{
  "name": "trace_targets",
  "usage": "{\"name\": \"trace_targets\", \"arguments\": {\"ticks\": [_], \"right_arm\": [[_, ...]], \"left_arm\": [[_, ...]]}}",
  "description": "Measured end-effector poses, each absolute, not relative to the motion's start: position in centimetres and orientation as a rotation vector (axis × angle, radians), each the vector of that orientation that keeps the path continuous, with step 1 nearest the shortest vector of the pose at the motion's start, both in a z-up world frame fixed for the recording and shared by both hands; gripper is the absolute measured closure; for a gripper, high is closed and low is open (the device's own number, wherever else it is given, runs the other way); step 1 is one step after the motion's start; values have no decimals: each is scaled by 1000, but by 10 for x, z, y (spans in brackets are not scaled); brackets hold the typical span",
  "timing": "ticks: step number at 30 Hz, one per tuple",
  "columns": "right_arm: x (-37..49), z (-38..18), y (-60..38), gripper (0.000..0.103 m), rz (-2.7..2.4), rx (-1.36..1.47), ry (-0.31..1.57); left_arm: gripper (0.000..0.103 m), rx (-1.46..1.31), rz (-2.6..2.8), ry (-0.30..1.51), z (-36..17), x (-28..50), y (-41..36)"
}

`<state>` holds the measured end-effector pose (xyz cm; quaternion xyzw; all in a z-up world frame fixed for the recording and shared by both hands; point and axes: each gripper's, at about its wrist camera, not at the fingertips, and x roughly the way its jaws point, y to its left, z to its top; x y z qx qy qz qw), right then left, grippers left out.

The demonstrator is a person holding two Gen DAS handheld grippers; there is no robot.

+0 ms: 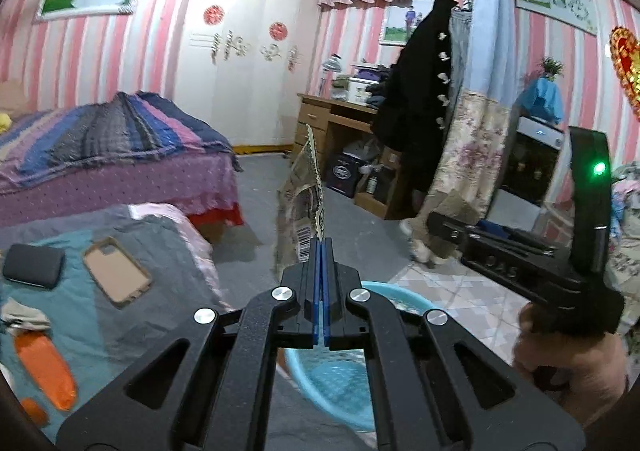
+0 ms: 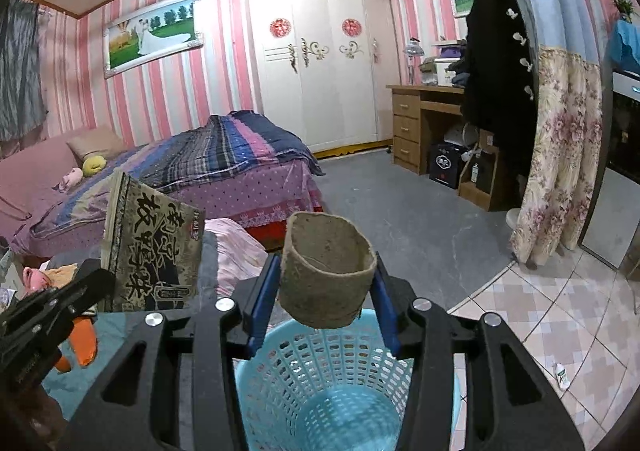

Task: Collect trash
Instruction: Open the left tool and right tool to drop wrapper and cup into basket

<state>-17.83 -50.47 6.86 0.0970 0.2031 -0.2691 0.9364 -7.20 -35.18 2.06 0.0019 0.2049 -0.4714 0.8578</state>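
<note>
Left wrist view: my left gripper (image 1: 321, 251) is clamped tight on the edge of a flat printed wrapper (image 1: 301, 203), which stands up from the closed blue pads over the bedroom floor. Below the jaws shows the rim of the blue basket (image 1: 394, 293). A phone case (image 1: 117, 270) and an orange packet (image 1: 46, 369) lie on the bedding at left. My right gripper's body shows at the far right of this view.

Right wrist view: my right gripper (image 2: 326, 283) holds a cardboard roll core (image 2: 328, 271) between its half-spread pads, right above the open mouth of the basket (image 2: 320, 379), which looks empty. The wrapper (image 2: 154, 247) hangs just left, beside the bin rather than over it.

Step in hand, as I judge it: dropping collected trash. Next, I would spread the right jaws to let the core fall, then bring the wrapper over the rim before releasing it.
</note>
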Motion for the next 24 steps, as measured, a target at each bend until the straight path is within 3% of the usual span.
{"name": "trace_targets", "arguments": {"ticks": [3,5,6,13,14,15,16,17,24], "right_arm": [[-182,67,-509,54,-545,226,407],[-186,67,-513,31,-549,242,398],[-188,67,-514,28,-562,243,389],[-206,71,-524,28,-652,263,334],[-208,71,-525,28,-657,267,329],[-209,71,-526,28,-663,269,323],[-210,71,-527,28,-666,271,319],[-211,72,-527,27,-666,273,317],[-202,72,-519,27,-605,266,305]], "left_arm": [[103,14,-1039,437,19,-78,-363],[103,25,-1052,436,18,-81,-367],[103,28,-1060,442,16,-82,-369],[102,40,-1122,503,3,-83,-383],[98,50,-1144,510,1,-85,-387],[73,56,-1164,520,1,-85,-390],[40,54,-1184,524,1,-87,-391],[31,52,-1182,514,1,-88,-391],[27,64,-1042,500,3,-73,-362]]}}
